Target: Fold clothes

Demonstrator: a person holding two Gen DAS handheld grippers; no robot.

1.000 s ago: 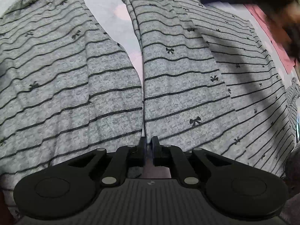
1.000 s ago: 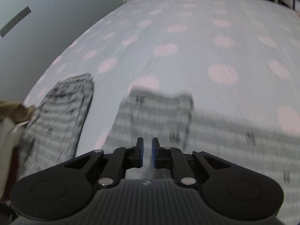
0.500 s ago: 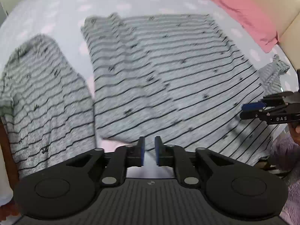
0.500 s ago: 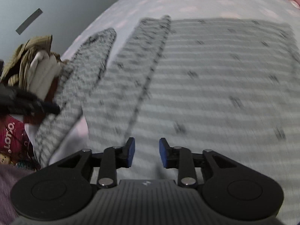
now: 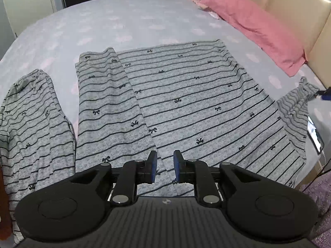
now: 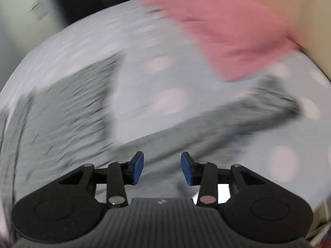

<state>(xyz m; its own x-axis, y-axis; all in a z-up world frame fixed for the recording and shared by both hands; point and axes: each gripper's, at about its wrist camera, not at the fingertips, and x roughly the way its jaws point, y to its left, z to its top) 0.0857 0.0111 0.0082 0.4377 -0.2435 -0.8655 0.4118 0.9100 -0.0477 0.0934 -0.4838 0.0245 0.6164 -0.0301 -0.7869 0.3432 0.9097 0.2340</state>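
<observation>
A grey striped top with small bows (image 5: 196, 103) lies flat on the spotted bedsheet (image 5: 124, 20). One side strip (image 5: 99, 103) is folded over its body. A sleeve (image 5: 31, 124) lies apart at the left, and the other sleeve (image 5: 298, 103) trails off to the right. My left gripper (image 5: 164, 161) hovers above the top's near edge, jaws opening, nothing between them. In the blurred right wrist view my right gripper (image 6: 162, 162) hangs over the right sleeve (image 6: 248, 115), jaws opening and empty. Its blue tip (image 5: 326, 96) shows at the sleeve's end.
A pink pillow (image 5: 252, 26) lies at the far right against a beige headboard (image 5: 300, 10). A phone (image 5: 315, 136) rests by the bed's right edge, above a purple rug (image 5: 318, 190). Pale wardrobe doors (image 5: 26, 4) stand beyond the bed.
My left gripper lifted and drew back from the fabric, and its jaws parted. The right gripper swung fast across the bed to the right sleeve while its jaws widened.
</observation>
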